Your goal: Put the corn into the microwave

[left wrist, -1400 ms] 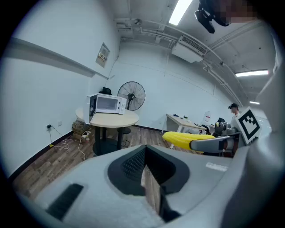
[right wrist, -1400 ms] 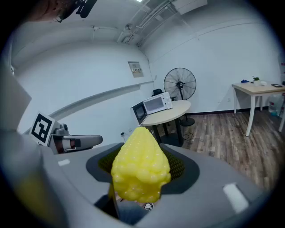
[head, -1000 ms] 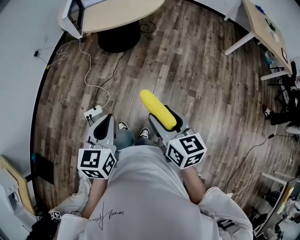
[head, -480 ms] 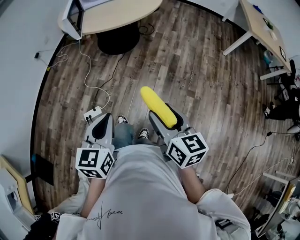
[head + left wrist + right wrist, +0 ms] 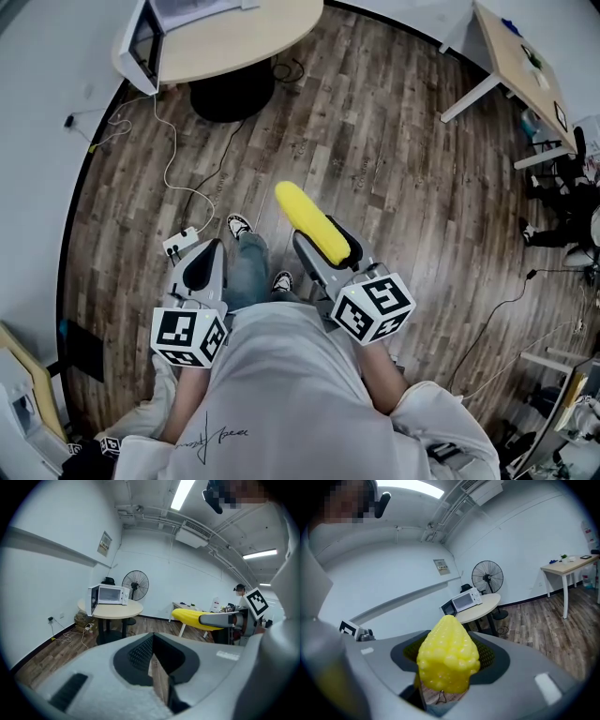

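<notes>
**Carrying the corn across the room to the microwave**

Clenched around the butt end of a knobbly yellow corn cob [image 5: 312, 223], the right hand-held gripper [image 5: 323, 251] has its jaws spread wide on the cob, whose tapered tip pokes out toward eleven o'clock in the head view. The left hand-held gripper [image 5: 203, 267], at nine o'clock of the right one, has its jaws drawn together with nothing between them. Both are held out in front of the person's waist, above the dark wood-plank floor [image 5: 394, 159].

The white microwave [image 5: 141, 39] sits at eleven o'clock, well apart from the corn, on the edge of a round pale-wood counter [image 5: 234, 33]. Its door appears to stand open. A white cable [image 5: 169, 141] trails over the floor from the wall toward the person's feet.

My reading is that the task is at the carry stage, with the placing not yet begun. To do it well:

- Keep the squeeze even. The cob is round and held only at one end, so it could pivot or slip out.
- Step clear of the cable.
- Line the cob's tip up with the oven's opening, and use the left hand-held gripper to steady the door if needed.
- Release only once the cob rests inside.
</notes>
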